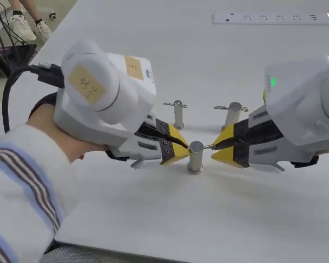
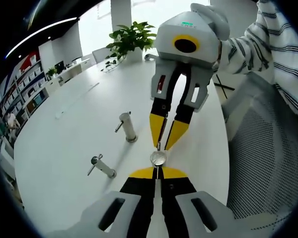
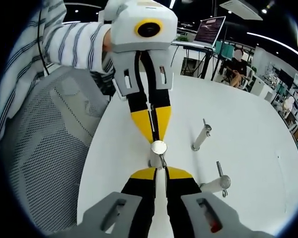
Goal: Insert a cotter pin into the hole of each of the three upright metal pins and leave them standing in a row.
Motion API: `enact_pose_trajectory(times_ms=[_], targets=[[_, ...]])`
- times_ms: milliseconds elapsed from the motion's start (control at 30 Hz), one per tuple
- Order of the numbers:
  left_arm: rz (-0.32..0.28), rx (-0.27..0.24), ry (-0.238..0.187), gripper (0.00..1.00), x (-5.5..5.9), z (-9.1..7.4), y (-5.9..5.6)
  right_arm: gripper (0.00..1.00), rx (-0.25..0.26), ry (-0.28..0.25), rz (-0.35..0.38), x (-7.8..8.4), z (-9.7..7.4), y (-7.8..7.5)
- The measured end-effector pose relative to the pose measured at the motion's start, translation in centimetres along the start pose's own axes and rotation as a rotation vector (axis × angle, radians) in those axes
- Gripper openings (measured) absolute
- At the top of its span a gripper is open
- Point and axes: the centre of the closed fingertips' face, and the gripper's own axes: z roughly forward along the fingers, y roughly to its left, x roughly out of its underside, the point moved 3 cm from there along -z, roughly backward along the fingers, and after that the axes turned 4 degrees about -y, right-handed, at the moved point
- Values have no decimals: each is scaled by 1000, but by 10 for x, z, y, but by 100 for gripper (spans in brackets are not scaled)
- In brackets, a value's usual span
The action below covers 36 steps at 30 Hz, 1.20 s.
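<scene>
In the head view, the left hand-held gripper [image 1: 182, 149] and the right hand-held gripper [image 1: 215, 148] meet from opposite sides at the near metal pin [image 1: 196, 156], which stands upright on the white surface [image 1: 153, 219]. The right jaws are pinched on a thin cotter pin [image 1: 208, 147] whose tip is at the pin's side. The left jaws are together, their tips against the pin. Behind it stand two rear metal pins [image 1: 179, 115] [image 1: 232, 115], each with a cotter pin through its top. A power strip [image 1: 271, 18] lies far back.

In the left gripper view, the left hand-held gripper [image 2: 158, 171] is closed just below the near metal pin's round top [image 2: 158, 158]. The right hand-held gripper [image 2: 164, 144] points in from above. The two rear metal pins [image 2: 127, 126] [image 2: 104, 167] stand to the left.

In the right gripper view, the right hand-held gripper [image 3: 160, 171] clamps the cotter pin [image 3: 162, 161] at the near metal pin [image 3: 158, 148]. The left hand-held gripper [image 3: 153, 136] is opposite, its jaws together. The two rear metal pins [image 3: 202, 136] [image 3: 216, 184] are to the right.
</scene>
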Motion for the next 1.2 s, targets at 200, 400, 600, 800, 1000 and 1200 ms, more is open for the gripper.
enact_pose_trajectory(times_ms=[200,400,600,800,1000,1200], targets=[[6,7,-1,9,-1,1,-2,0,2,-21,19,-6,-1,0],[-4,8,-2,8,-1,2,-1,0,8,-26,23,-4,2,0],[-70,30,-104,20,-7,-6,-8,10,-13,-120,76,0,10,8],[-176,15,-194,52,-4,-15,-15,20,-13,-183,122,-1,24,14],[-309,-66,-291,73,3,-29,-11,22,-27,-247,151,-3,39,10],[-324,-141,-301,98,11,-39,-9,18,-30,-262,168,-1,50,6]])
